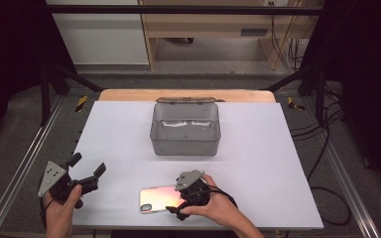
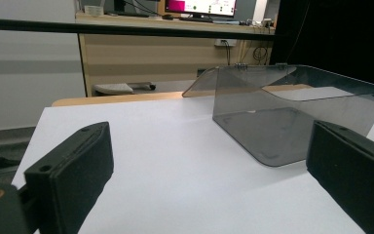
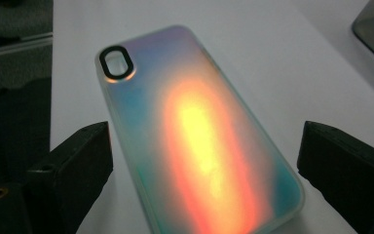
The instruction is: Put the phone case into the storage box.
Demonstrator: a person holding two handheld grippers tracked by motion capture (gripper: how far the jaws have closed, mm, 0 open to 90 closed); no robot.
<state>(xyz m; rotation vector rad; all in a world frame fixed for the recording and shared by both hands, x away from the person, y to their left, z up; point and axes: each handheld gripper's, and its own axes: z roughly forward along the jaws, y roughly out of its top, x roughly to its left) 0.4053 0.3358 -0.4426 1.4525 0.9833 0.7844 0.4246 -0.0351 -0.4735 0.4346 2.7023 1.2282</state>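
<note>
Lay flat on the white table [image 1: 258, 163], low and just left of centre in the high view: a phone case [image 1: 158, 199], back side up, long axis running left to right. Showed an iridescent finish, warm orange and yellow down the middle fading to pale blue and green at the edges, with a translucent whitish rim. Carried a dark oval camera cutout near one end, seen at upper left in the right gripper view [image 3: 199, 146]. Looked empty of any phone, though hard to say from this blurred close view.

Sat over the case's right end in the high view: the right gripper [image 1: 174, 210], held in a hand [image 1: 218, 208]. Stood with jaws spread wide, one at each lower corner of its own view, the case lying between them and clear of both pads. Gripped nothing.

Rested at lower left of the high view, well apart from the case: the left gripper [image 1: 87, 164], jaws likewise wide apart and empty. Pointed toward a smoky clear plastic box [image 2: 292, 117] with its lid hinged back, standing at the table's centre.
</note>
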